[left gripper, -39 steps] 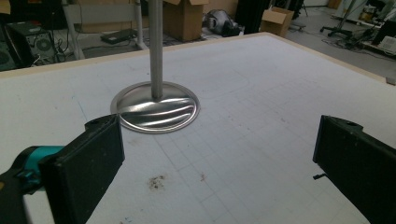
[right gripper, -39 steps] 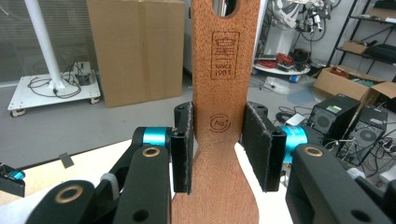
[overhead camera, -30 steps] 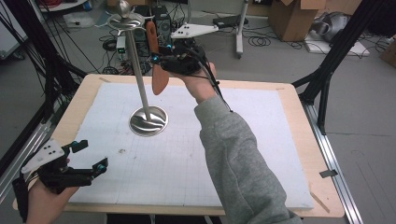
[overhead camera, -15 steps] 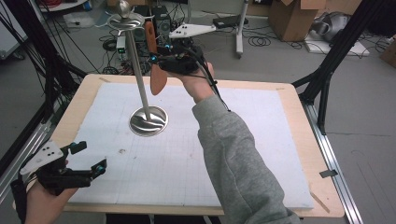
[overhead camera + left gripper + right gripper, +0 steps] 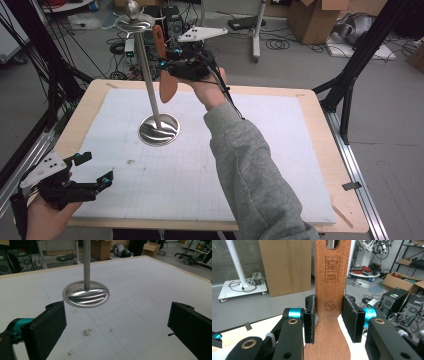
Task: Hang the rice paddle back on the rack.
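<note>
Up in the air, past the far edge of the table [image 5: 325, 145], a brown wooden spatula [image 5: 167, 85]. Clamped in the right gripper [image 5: 162, 64], jaws pressed on its two thin edges. Upright, wide round end down, thin end up. High over the white mat [image 5: 200, 165], not touching it. Just beside the pole of a shiny metal stand [image 5: 159, 131], top end close to the little dish at the top of the stand. Touching the stand or not: cannot tell.

Seen close from the right gripper view: the spatula [image 5: 333, 290] flat and speckled, reddish brown, like cork or pressed wood. Long straight handle, then a wider blade lower down. An oval hole near the top, with something shiny behind it. Under the hole, a burnt-in square stamp with "SINCE 1983". Lower, a small round mark. Black pads of the right gripper [image 5: 329, 317] gripping right where the handle starts to widen, one pad on each side.

Down at the near left corner of the table, the left gripper [image 5: 95, 167], held low in a hand. Jaws wide apart, nothing between them. From the left gripper view, the same wide gap [image 5: 115, 322], bare mat with a few small stains under it, and the round base of the stand [image 5: 86, 293] farther off.

A grey sleeve [image 5: 250, 170] reaching across the mat to the right gripper.
</note>
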`<action>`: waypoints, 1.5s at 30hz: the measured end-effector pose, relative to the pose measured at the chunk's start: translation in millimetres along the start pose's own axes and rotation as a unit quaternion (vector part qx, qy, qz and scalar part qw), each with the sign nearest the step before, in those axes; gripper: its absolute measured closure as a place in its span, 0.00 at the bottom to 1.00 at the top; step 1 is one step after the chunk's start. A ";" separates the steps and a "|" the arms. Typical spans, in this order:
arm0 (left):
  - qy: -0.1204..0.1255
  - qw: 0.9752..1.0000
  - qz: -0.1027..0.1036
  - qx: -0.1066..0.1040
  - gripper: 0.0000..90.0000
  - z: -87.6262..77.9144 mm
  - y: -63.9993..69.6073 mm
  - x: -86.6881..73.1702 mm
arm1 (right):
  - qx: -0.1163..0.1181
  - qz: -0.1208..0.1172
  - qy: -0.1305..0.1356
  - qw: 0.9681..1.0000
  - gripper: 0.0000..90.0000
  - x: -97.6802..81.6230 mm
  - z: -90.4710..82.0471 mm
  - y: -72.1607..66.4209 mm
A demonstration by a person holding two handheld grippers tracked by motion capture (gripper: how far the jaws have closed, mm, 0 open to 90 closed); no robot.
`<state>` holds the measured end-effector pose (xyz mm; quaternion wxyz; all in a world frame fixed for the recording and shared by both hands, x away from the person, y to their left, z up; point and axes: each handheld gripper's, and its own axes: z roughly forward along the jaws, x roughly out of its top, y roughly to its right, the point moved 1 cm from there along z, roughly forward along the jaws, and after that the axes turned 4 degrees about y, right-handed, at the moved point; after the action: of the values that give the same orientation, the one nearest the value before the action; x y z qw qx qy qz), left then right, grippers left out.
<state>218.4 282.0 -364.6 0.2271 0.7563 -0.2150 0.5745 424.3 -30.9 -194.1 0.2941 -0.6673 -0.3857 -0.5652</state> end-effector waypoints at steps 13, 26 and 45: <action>-0.002 1.000 0.000 0.001 0.03 -0.9 -1.4 -0.7 | 0.004 0.001 -0.003 1.000 0.72 -2.1 4.1 0.1; -0.003 1.000 0.000 0.001 0.03 -0.9 -1.4 -1.0 | 0.011 0.004 0.004 1.000 0.70 -3.2 3.7 0.1; 0.005 1.000 -0.002 -0.009 0.03 9.0 -5.0 5.1 | 0.037 0.014 0.019 0.999 0.39 -17.3 -14.2 2.6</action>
<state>229.5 280.4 -362.3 0.2367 0.7516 -0.2176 0.5760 417.9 -47.3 -208.3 0.3334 -0.6507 -0.3911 -0.5590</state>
